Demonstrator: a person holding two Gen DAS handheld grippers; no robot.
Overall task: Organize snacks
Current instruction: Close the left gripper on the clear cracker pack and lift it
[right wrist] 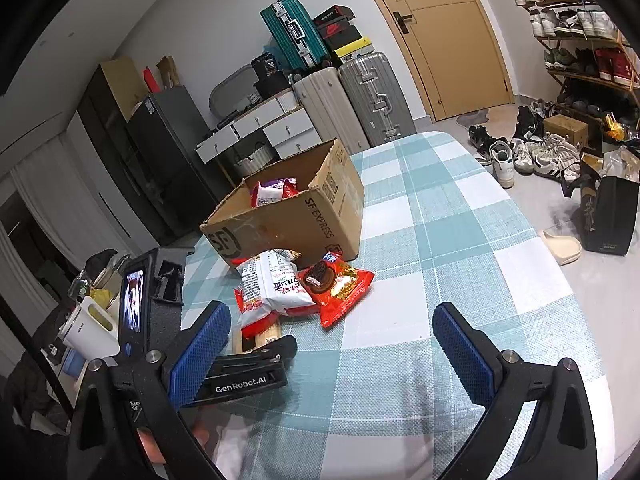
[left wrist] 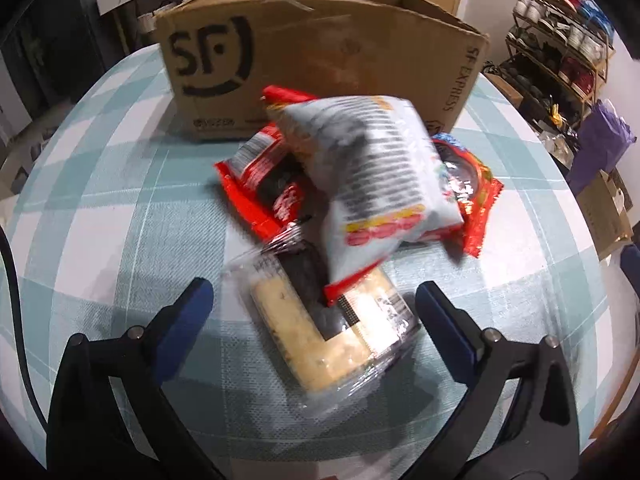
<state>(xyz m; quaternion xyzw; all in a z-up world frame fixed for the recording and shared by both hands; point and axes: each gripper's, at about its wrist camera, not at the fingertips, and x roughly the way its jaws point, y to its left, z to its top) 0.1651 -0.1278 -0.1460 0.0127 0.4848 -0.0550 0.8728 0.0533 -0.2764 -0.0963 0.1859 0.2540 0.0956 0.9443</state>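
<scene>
Meanwhile both grippers, left gripper (left wrist: 314, 304) and right gripper (right wrist: 332, 320), gaped wide and held nothing, while the snack packets (right wrist: 296, 284) lay heaped on the checked tablecloth (right wrist: 460, 240) just before the cardboard box (right wrist: 296, 224).

Even indoor light; left wrist view motion-blurred on the white snack bag (left wrist: 376, 176), fisheye edges dark, bowed

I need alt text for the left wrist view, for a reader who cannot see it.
The open left gripper points at a clear-wrapped cake on a checked tablecloth. A white snack bag and red packets lie piled behind it, before a cardboard box.
</scene>
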